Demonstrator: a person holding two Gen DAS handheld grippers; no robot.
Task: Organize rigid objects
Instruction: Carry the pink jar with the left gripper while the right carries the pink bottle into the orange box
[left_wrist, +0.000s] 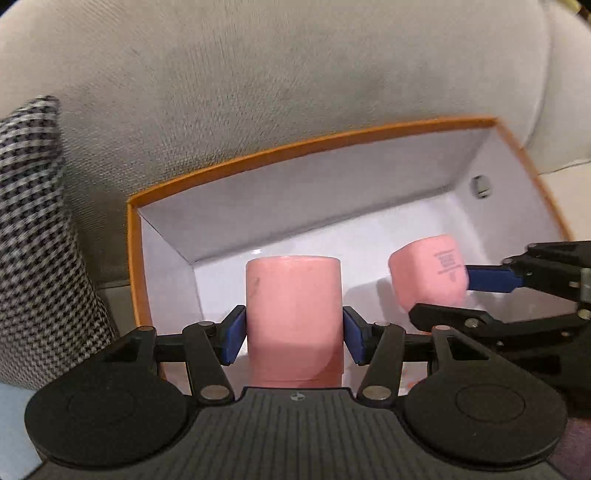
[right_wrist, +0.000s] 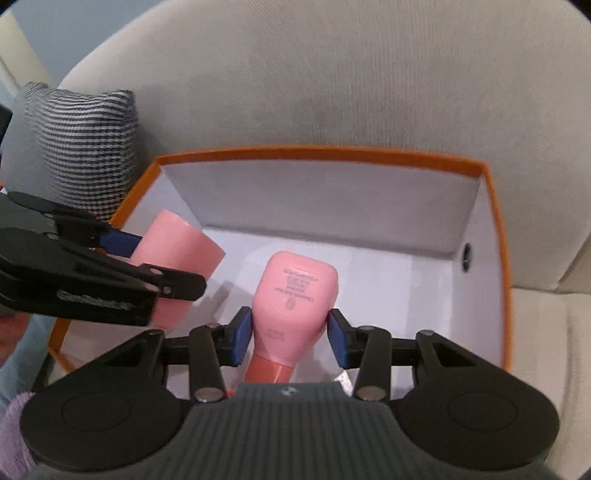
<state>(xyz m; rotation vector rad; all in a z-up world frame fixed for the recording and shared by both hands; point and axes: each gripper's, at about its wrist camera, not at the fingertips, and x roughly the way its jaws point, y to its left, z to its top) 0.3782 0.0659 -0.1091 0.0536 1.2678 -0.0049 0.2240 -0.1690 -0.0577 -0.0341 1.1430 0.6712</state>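
Observation:
My left gripper (left_wrist: 293, 334) is shut on a pink cylindrical container (left_wrist: 293, 306), its blue pads pressing both sides, over the left part of an orange-rimmed white box (left_wrist: 295, 146). The right gripper (right_wrist: 291, 334) is shut on a pink tube (right_wrist: 295, 295) with printed text on its flat end and a darker pink cap toward the camera, held over the box (right_wrist: 321, 153) floor. In the left wrist view the tube (left_wrist: 428, 273) and right gripper (left_wrist: 447, 293) show at right. The right wrist view has the cylinder (right_wrist: 177, 254) and left gripper (right_wrist: 155, 266) at left.
The box rests on a beige sofa seat against the backrest (left_wrist: 295, 74). A black-and-white houndstooth cushion (left_wrist: 33, 240) leans left of the box. A small dark grommet hole (right_wrist: 466, 256) marks the box's right wall. Lilac fabric (right_wrist: 13, 435) shows at the lower left.

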